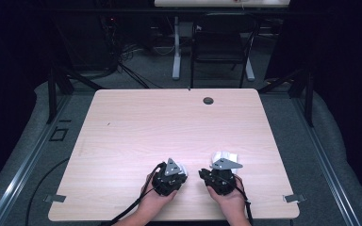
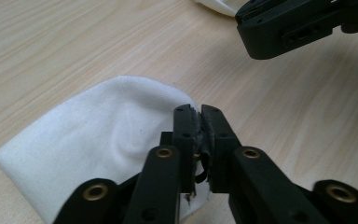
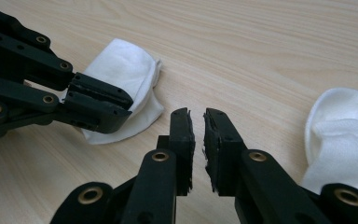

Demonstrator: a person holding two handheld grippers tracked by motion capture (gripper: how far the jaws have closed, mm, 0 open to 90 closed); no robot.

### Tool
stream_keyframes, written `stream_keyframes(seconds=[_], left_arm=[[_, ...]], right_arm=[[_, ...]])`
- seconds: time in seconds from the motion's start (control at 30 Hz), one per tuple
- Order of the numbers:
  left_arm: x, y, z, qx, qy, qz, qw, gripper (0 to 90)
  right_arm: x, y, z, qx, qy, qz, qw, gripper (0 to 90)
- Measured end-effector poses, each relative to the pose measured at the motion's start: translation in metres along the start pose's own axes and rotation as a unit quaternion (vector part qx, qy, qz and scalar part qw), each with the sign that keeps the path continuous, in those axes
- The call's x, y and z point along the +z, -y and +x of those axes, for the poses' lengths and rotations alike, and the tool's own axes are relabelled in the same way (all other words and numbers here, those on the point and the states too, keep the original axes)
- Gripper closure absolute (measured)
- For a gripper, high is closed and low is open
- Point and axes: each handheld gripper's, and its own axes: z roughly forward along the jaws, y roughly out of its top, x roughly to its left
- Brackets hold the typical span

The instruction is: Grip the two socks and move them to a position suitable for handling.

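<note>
- Pinching the edge of a folded white sock (image 2: 98, 144) with the left gripper (image 2: 199, 116), jaws pressed together on the fabric; sock lying flat on the wooden table (image 1: 169, 122), near the person's edge.
- Hovering just above the bare wood with the right gripper (image 3: 196, 116), jaws almost together, a thin slit between the pads, nothing caught in it.
- Resting beside the right gripper, a second white sock (image 3: 342, 140), apart from those jaws.
- Sitting side by side from the high view: left gripper (image 1: 169, 176), right gripper (image 1: 220, 175), each held in a hand.
</note>
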Motion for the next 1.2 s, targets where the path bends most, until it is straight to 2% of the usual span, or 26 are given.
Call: stream_keyframes(seconds=[0.1,0.23,0.33,0.4,0.5,0.6,0.93,1.03,1.1,1.2], left_arm=[[-0.003,0.0,0.002,-0.006,0.008,-0.002,0.9999,89.1],[-0.011,-0.001,0.005,-0.014,0.012,-0.021,0.9996,90.0],[-0.02,-0.002,0.009,-0.019,0.013,-0.034,0.9992,90.0],[-0.025,-0.003,0.012,-0.025,0.016,-0.041,0.9987,90.0],[-0.033,-0.002,0.016,-0.032,0.015,-0.051,0.9981,90.0],[-0.037,0.0,0.019,-0.035,0.017,-0.055,0.9977,90.0],[-0.045,0.0,0.023,-0.046,0.022,-0.069,0.9963,90.0],[-0.046,0.0,0.024,-0.044,0.023,-0.066,0.9966,90.0],[-0.048,0.0,0.025,-0.044,0.021,-0.07,0.9963,90.0],[-0.055,0.002,0.03,-0.045,0.013,-0.071,0.9964,90.0]], right_arm=[[0.001,-0.001,0.001,0.0,-0.001,-0.002,1.0,81.3],[0.003,-0.002,0.004,-0.006,-0.005,-0.002,1.0,81.3],[0.006,-0.003,0.008,-0.007,-0.012,0.003,0.9999,81.7],[0.009,-0.003,0.012,0.0,-0.026,0.002,0.9997,82.2],[0.019,-0.005,0.023,-0.015,-0.037,0.012,0.9991,90.0],[0.026,-0.007,0.03,-0.028,-0.046,0.02,0.9984,90.0],[0.045,-0.006,0.044,-0.07,-0.045,0.046,0.9955,90.0],[0.048,-0.005,0.043,-0.071,-0.045,0.048,0.9953,90.0],[0.049,-0.004,0.043,-0.076,-0.04,0.058,0.9946,90.0],[0.048,-0.004,0.041,-0.068,-0.043,0.062,0.9948,90.0]])
